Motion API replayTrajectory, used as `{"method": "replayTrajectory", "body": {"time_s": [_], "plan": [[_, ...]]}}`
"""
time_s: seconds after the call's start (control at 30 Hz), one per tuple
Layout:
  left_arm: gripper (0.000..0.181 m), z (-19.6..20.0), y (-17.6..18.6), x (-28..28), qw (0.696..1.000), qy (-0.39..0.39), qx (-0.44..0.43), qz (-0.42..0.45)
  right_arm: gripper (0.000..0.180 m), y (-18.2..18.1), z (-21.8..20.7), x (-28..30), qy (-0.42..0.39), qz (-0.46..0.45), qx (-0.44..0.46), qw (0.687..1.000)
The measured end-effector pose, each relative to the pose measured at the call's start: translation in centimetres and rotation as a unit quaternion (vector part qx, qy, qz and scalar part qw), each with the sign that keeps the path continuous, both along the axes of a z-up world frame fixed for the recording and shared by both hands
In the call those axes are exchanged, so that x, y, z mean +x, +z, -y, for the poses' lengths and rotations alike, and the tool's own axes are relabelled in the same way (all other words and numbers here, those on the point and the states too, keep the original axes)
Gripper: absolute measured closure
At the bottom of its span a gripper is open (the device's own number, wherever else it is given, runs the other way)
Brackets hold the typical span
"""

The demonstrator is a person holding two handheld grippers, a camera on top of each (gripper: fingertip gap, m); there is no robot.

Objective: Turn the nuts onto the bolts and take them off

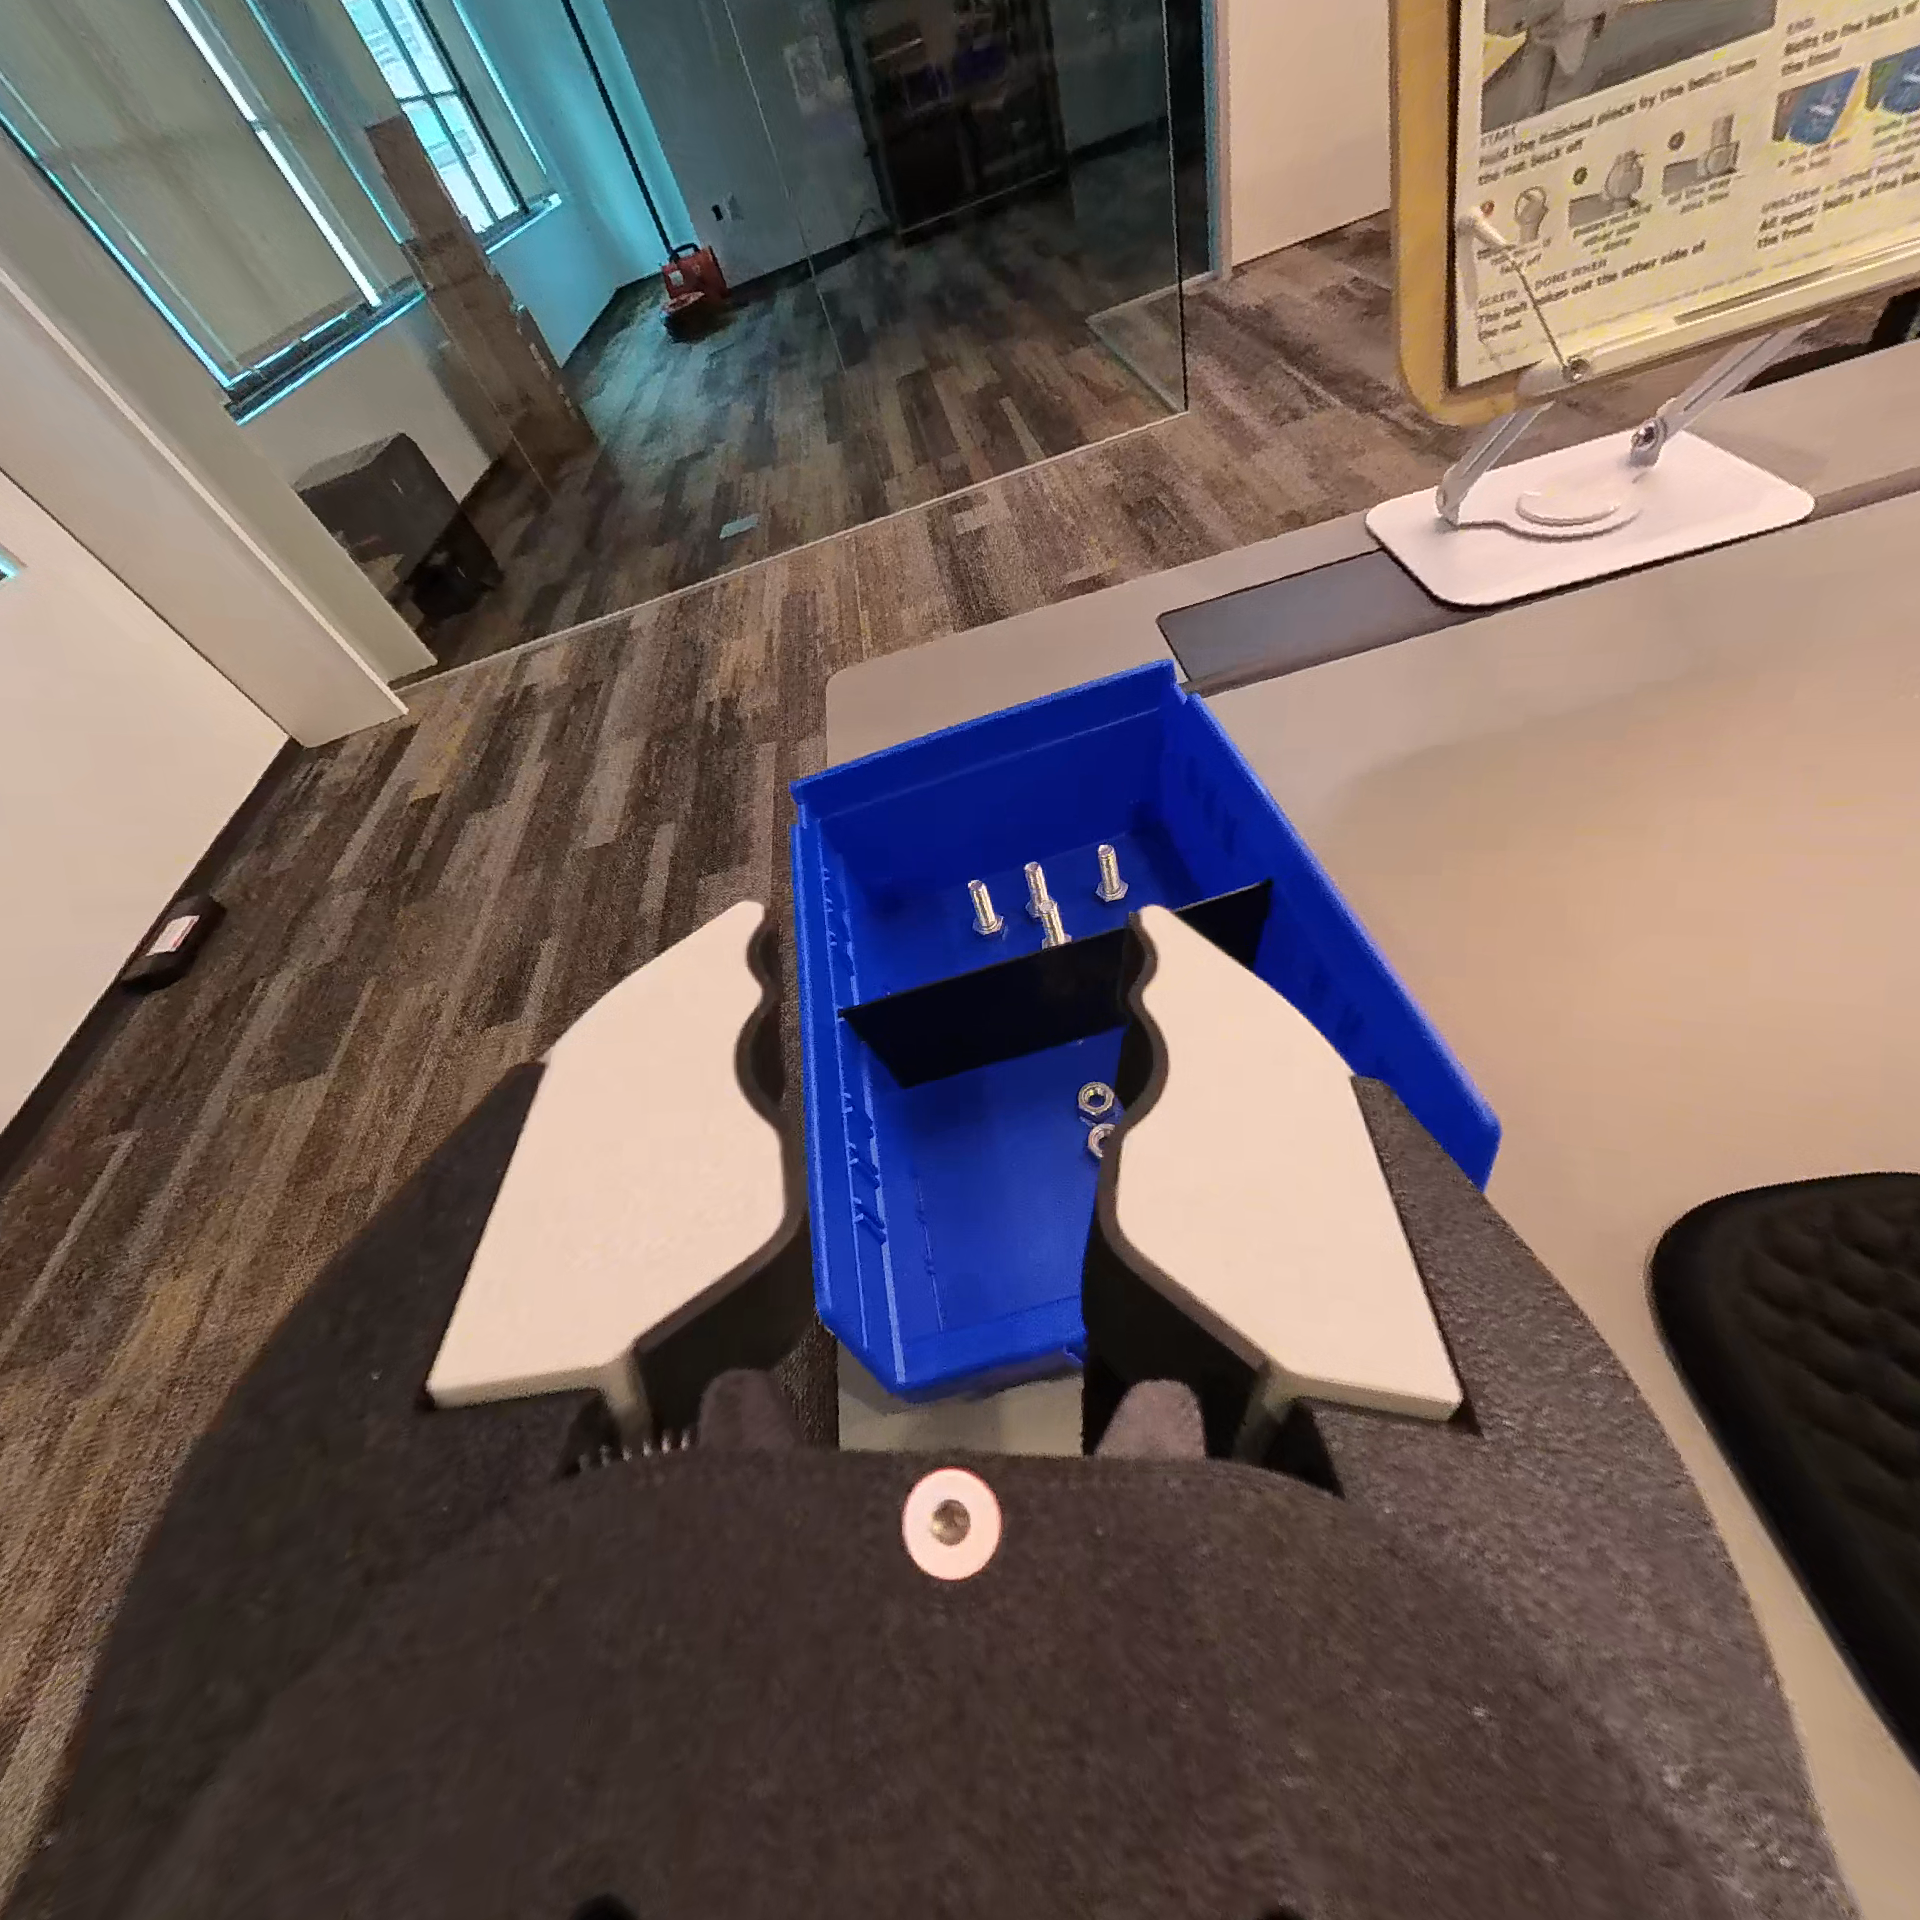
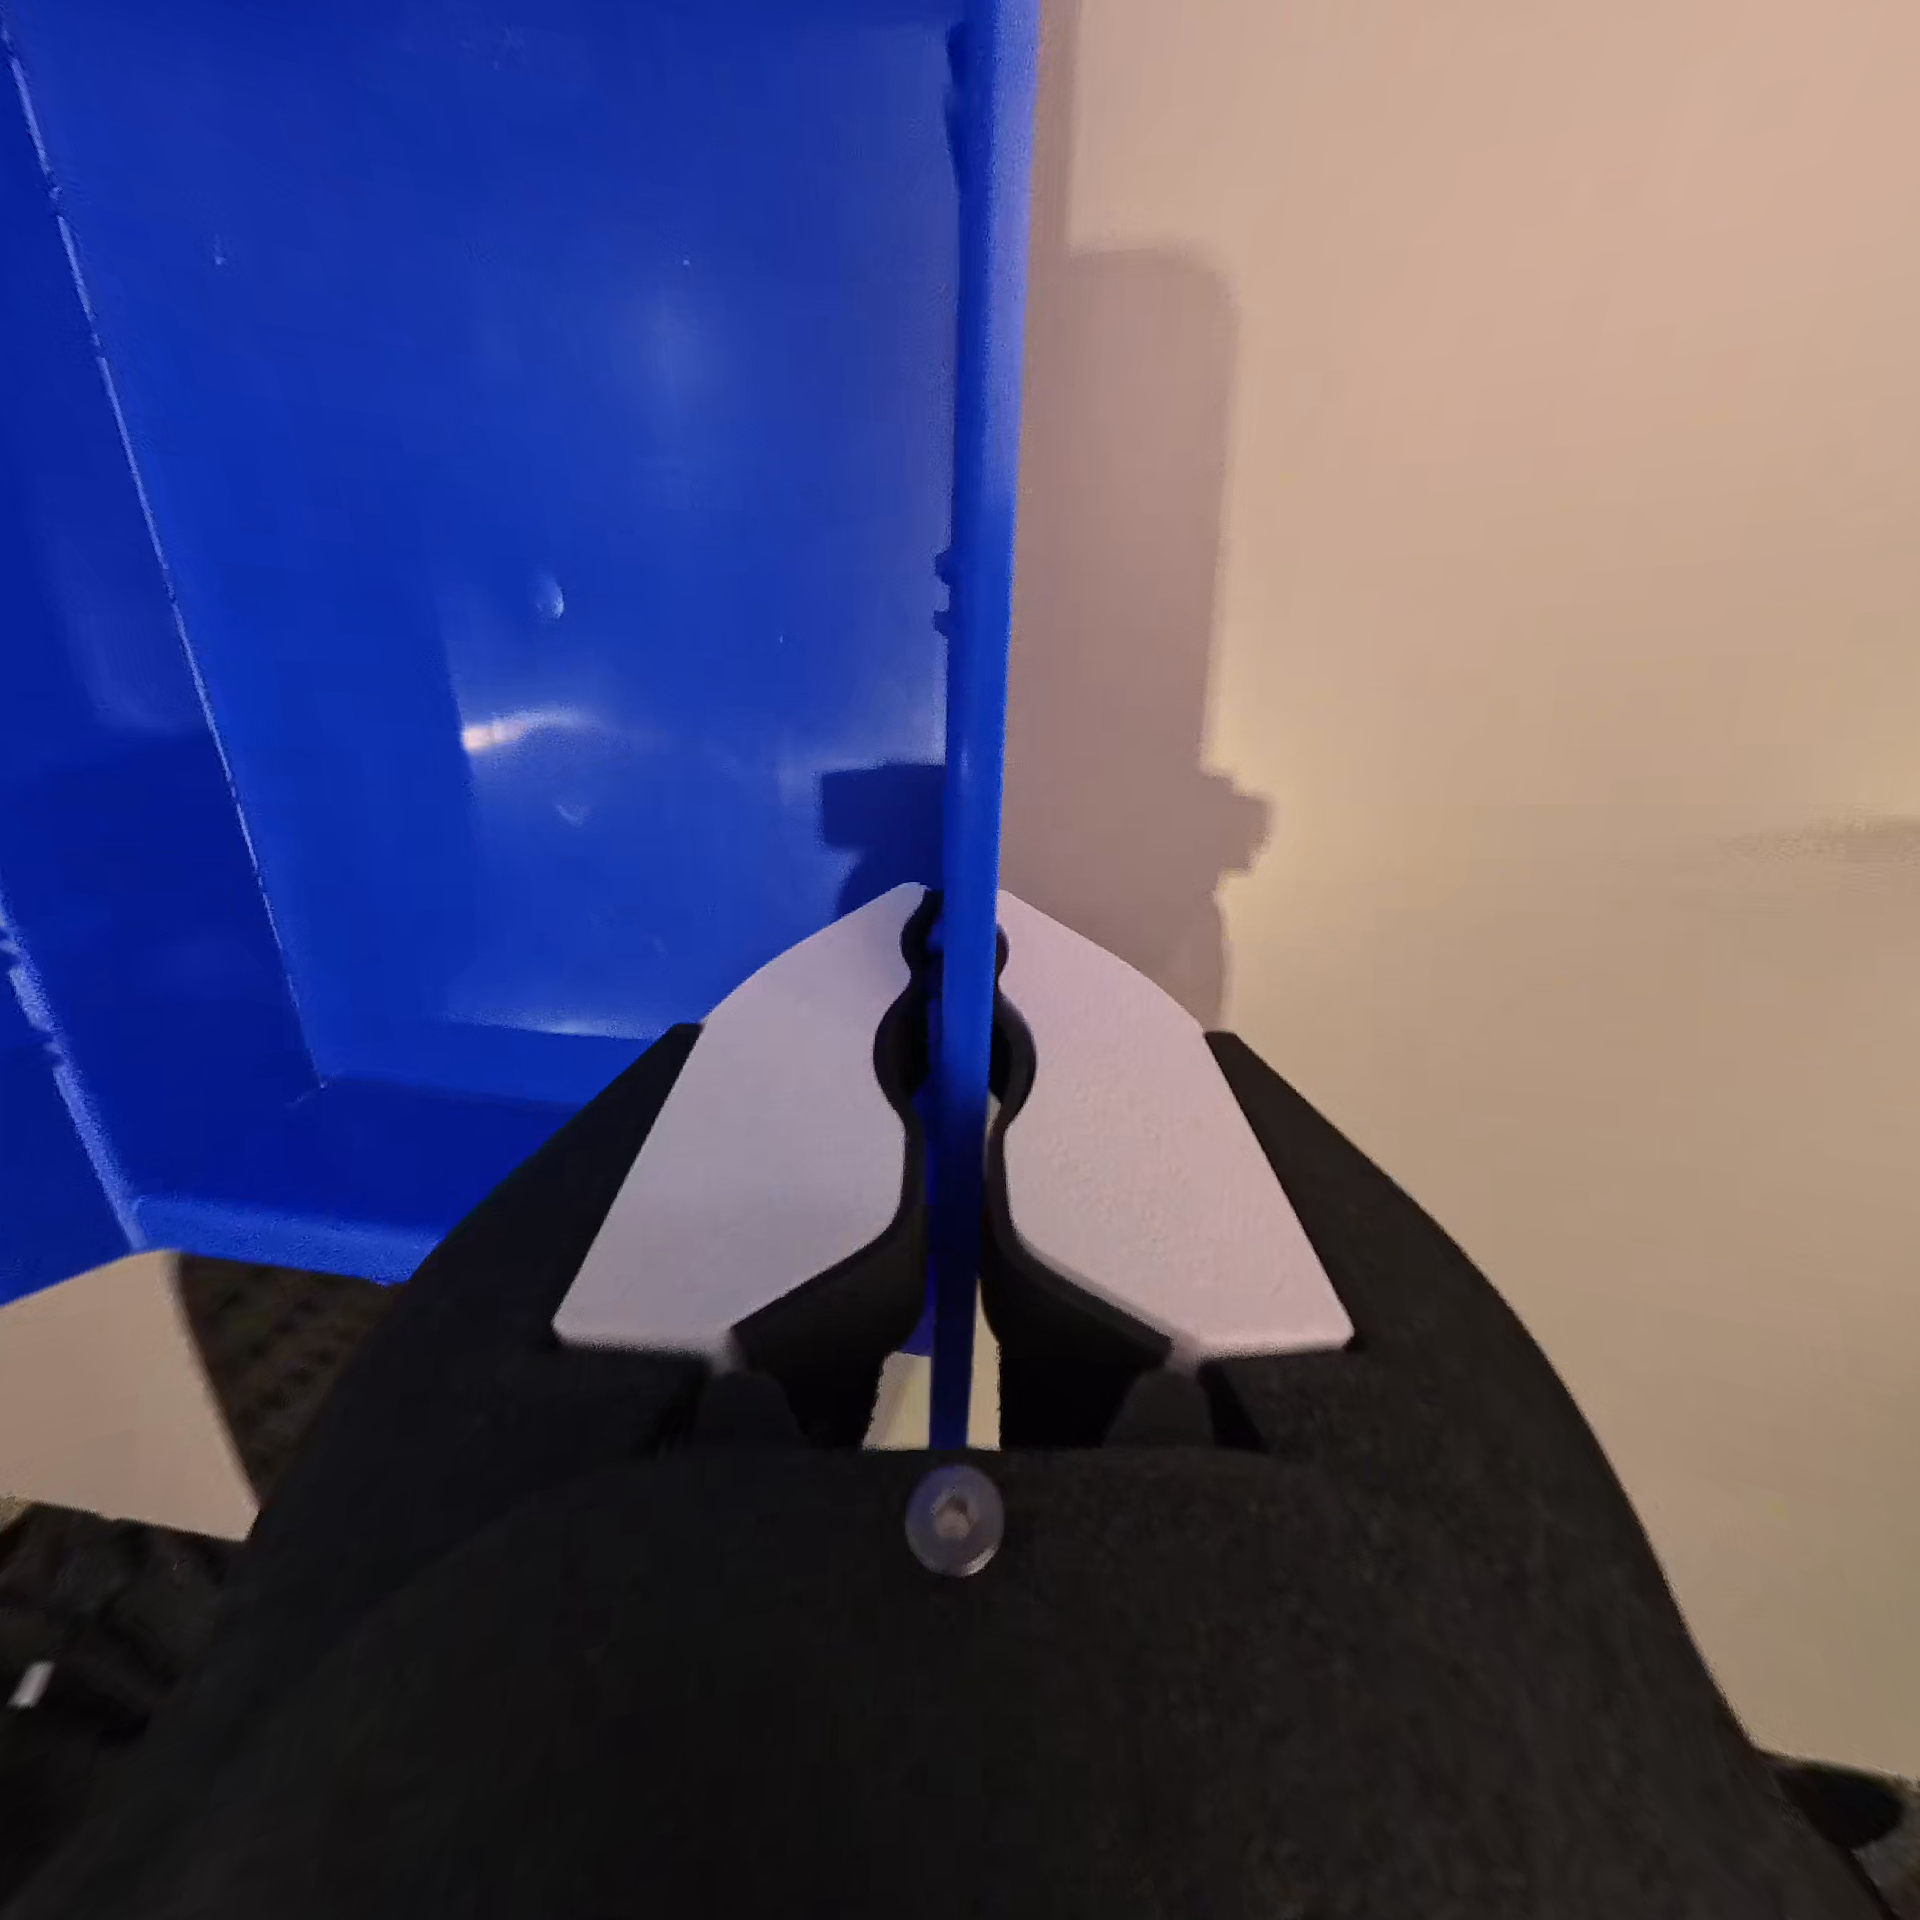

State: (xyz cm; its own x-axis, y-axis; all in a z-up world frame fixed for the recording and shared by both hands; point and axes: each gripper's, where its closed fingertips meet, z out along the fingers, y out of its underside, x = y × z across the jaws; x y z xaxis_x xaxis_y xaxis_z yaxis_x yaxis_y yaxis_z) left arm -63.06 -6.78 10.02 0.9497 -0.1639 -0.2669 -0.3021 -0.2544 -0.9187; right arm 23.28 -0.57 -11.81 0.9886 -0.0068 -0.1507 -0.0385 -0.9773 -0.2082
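Observation:
A blue bin [image 1: 1361, 935] sits at the left edge of a pale table [image 1: 1610, 831]. A black divider [image 1: 987, 1023] splits it in two. Several silver bolts [image 1: 1039, 899] stand on their heads in the far compartment. Two small nuts [image 1: 1096, 1117] lie in the near one. My left gripper [image 1: 948, 920] is open and empty, hovering above the bin's near half. My right gripper [image 2: 961, 899] is shut on the bin's thin right side wall [image 2: 977, 520], with the bin's blue floor [image 2: 520, 520] to its left. No bolts or nuts show in the right wrist view.
The table ends just left of the bin, with patterned floor [image 1: 468, 1039] below. A black mesh chair [image 1: 1818, 1403] is at the near right. An instruction sheet on a stand [image 1: 1662, 208] with a white base [image 1: 1590, 520] is at the back right. Left tips to right tips: about 90 centimeters.

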Motion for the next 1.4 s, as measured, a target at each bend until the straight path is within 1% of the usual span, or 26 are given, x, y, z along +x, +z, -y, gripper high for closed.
{"method": "replayTrajectory", "body": {"time_s": [0.13, 0.27, 0.4, 0.47, 0.57, 0.67, 0.7, 0.73, 0.8, 0.83, 0.9, 1.0, 1.07, 1.1, 1.17, 1.23, 1.27, 1.33, 1.4], "plan": [[0.118, -0.1, 0.0, -0.2, 1.000, 0.016, -0.014, 0.003, 0.174, -0.1, 3.4, 7.9, -0.010, 0.008, -0.010, 1.000], [0.118, -0.5, 0.3, -0.1, 0.999, 0.027, -0.017, 0.002, 0.174, -0.2, 5.9, 12.7, -0.023, 0.004, -0.020, 1.000], [0.117, -1.2, 0.3, 0.7, 0.999, 0.027, -0.021, 0.002, 0.174, -0.2, 6.8, 14.6, -0.001, 0.013, -0.027, 1.000], [0.117, -1.5, 0.1, 1.0, 0.999, 0.027, -0.028, -0.001, 0.174, -0.2, 6.8, 15.3, -0.005, 0.016, -0.023, 1.000], [0.117, -1.5, -0.1, 1.4, 0.999, 0.024, -0.031, -0.005, 0.174, -0.2, 6.8, 15.5, -0.007, 0.005, -0.015, 1.000], [0.115, -1.3, -0.2, 1.9, 0.999, 0.017, -0.031, 0.005, 0.174, -0.3, 6.8, 15.6, 0.010, 0.024, 0.001, 1.000], [0.114, -1.1, -0.2, 2.1, 0.999, 0.012, -0.032, 0.015, 0.164, -0.3, 6.8, 15.7, 0.022, 0.040, 0.008, 0.999], [0.112, -1.0, -0.3, 2.3, 0.999, 0.008, -0.036, 0.024, 0.146, -0.3, 6.9, 15.8, 0.032, 0.058, 0.011, 0.998], [0.114, -0.6, -0.1, 2.3, 0.999, 0.006, -0.037, 0.029, 0.142, 0.3, 7.3, 16.4, 0.040, 0.098, 0.021, 0.994], [0.114, -0.2, 0.2, 2.0, 0.999, 0.008, -0.038, 0.023, 0.140, 1.1, 7.2, 16.7, 0.041, 0.120, 0.041, 0.991], [0.113, 0.5, 1.7, 1.1, 0.999, 0.022, -0.045, 0.001, 0.133, 3.3, 7.1, 16.7, 0.036, 0.141, 0.090, 0.985], [0.111, 1.0, 6.7, 0.2, 0.998, 0.050, -0.043, -0.022, 0.120, 8.8, 7.5, 16.4, 0.021, 0.167, 0.143, 0.975], [0.109, 0.8, 10.9, 0.9, 0.997, 0.069, -0.032, -0.024, 0.113, 14.3, 7.3, 15.1, 0.008, 0.176, 0.191, 0.966], [0.108, 0.6, 13.0, 1.8, 0.997, 0.069, -0.022, -0.023, 0.112, 17.5, 6.9, 13.6, 0.007, 0.167, 0.229, 0.959], [0.104, -0.2, 17.0, 4.0, 0.997, 0.073, 0.013, -0.023, 0.116, 24.1, 6.2, 10.1, -0.005, 0.153, 0.311, 0.938], [0.101, -1.2, 19.8, 6.9, 0.996, 0.069, 0.045, -0.026, 0.119, 30.4, 5.5, 5.6, -0.018, 0.124, 0.398, 0.909], [0.100, -1.7, 20.5, 8.5, 0.996, 0.063, 0.052, -0.021, 0.118, 33.2, 5.3, 3.0, -0.020, 0.100, 0.440, 0.892], [0.094, -3.0, 20.8, 12.0, 0.997, 0.050, 0.053, 0.005, 0.116, 37.7, 4.9, -2.3, -0.015, 0.066, 0.507, 0.859], [0.092, -4.3, 19.6, 16.1, 0.998, 0.026, 0.043, 0.042, 0.109, 40.3, 4.4, -7.7, 0.002, 0.047, 0.562, 0.826]]}}
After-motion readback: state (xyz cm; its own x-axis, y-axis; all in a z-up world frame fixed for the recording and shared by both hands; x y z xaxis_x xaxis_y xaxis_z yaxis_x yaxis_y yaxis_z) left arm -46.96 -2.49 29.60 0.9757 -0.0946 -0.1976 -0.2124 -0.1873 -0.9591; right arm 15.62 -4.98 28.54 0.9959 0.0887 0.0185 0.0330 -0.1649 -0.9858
